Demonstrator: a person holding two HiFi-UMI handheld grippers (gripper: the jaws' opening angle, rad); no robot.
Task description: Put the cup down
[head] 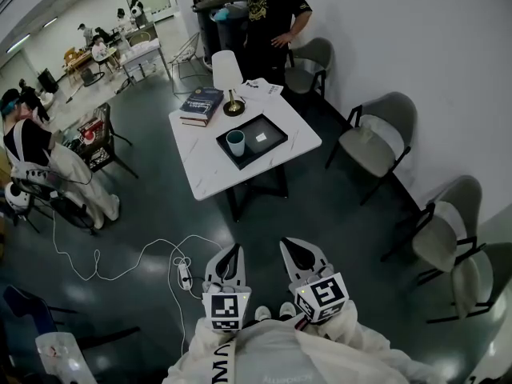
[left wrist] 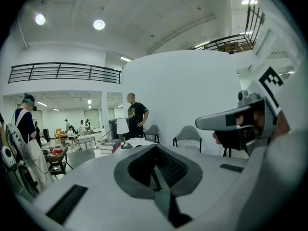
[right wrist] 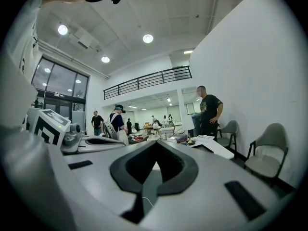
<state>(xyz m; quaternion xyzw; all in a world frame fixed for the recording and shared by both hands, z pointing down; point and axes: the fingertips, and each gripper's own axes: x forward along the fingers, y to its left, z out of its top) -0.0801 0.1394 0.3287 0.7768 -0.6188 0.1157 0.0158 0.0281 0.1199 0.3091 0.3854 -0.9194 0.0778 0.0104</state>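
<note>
A pale teal cup (head: 235, 142) stands upright in the near left corner of a black tray (head: 280, 129) on a white table (head: 200, 166), well ahead of me. Both grippers hang close to my body, far from the table. The left gripper (head: 233, 251) is shut with nothing in it, and its own view shows the jaws (left wrist: 155, 168) pressed together. The right gripper (head: 289, 246) is also shut and empty, its jaws (right wrist: 152, 166) meeting in a line. Neither gripper touches the cup.
A lamp (head: 227, 74), stacked books (head: 202, 105) and papers (head: 261, 86) share the table. A person in black (head: 270, 14) stands behind it. Grey chairs (head: 376, 138) line the right wall. A white cable and power strip (head: 184, 274) lie on the floor at left.
</note>
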